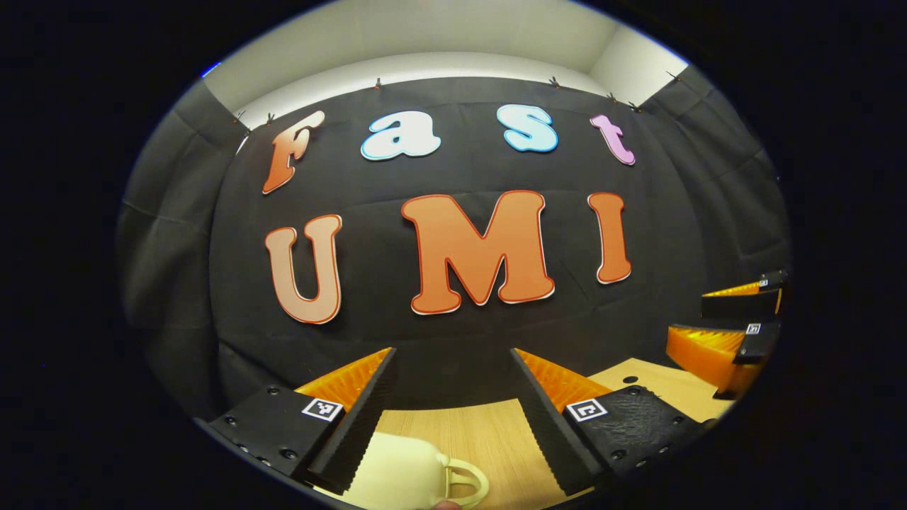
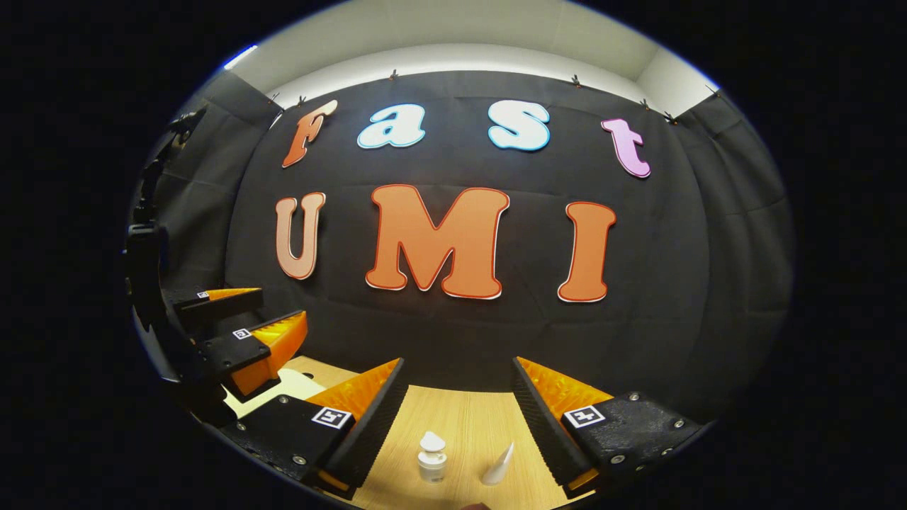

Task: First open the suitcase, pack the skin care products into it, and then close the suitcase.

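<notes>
A cream suitcase (image 1: 400,471) with a looped handle (image 1: 464,483) lies low on the wooden table (image 1: 489,425), below and between my left gripper's fingers. My left gripper (image 1: 452,354) is open above it and holds nothing. In the right gripper view, a small white bottle (image 2: 431,457) and a white tube (image 2: 499,464) stand on the table (image 2: 460,411), in front of my open, empty right gripper (image 2: 459,363). To its left are the left gripper (image 2: 280,304), also open, and a corner of the suitcase (image 2: 287,386). The right gripper (image 1: 691,315) appears at the right edge of the left gripper view.
The black cloth wall (image 1: 453,340) rises right behind the table's far edge. Both grippers hover side by side over the table, a short way apart.
</notes>
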{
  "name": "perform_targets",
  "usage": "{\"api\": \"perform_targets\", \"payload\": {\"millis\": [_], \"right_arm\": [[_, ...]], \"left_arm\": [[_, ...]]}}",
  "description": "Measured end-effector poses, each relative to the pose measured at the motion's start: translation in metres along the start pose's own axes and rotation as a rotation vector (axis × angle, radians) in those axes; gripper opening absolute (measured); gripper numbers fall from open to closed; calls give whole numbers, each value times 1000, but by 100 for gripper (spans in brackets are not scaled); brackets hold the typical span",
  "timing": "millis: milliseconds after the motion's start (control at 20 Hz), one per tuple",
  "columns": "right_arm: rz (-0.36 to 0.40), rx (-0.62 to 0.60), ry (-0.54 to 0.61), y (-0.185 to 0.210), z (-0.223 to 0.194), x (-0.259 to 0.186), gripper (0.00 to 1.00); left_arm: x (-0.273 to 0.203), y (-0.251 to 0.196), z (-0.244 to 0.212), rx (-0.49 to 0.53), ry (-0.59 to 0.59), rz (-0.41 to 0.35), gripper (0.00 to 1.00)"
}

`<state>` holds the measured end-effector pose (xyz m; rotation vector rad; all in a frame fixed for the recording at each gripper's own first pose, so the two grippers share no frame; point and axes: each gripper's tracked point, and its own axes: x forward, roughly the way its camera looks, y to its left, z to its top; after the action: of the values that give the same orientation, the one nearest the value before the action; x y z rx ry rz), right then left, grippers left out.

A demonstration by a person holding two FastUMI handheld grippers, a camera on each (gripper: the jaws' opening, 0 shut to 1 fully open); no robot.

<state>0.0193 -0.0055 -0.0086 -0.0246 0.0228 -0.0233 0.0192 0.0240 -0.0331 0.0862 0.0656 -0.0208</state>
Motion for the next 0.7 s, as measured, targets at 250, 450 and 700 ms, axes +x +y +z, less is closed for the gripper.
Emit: {"api": "perform_targets", "payload": {"millis": [250, 450, 700], "right_arm": [[-17, -39, -20, -10, 3, 2, 93], [-19, -58, -30, -14, 3, -1, 93], [-43, -73, -25, -25, 1, -4, 93]], "left_arm": [[-4, -6, -42, 164, 72, -76, 99], [-10, -17, -88, 278, 162, -142, 99], [-22, -34, -146, 515, 215, -214, 99]]}}
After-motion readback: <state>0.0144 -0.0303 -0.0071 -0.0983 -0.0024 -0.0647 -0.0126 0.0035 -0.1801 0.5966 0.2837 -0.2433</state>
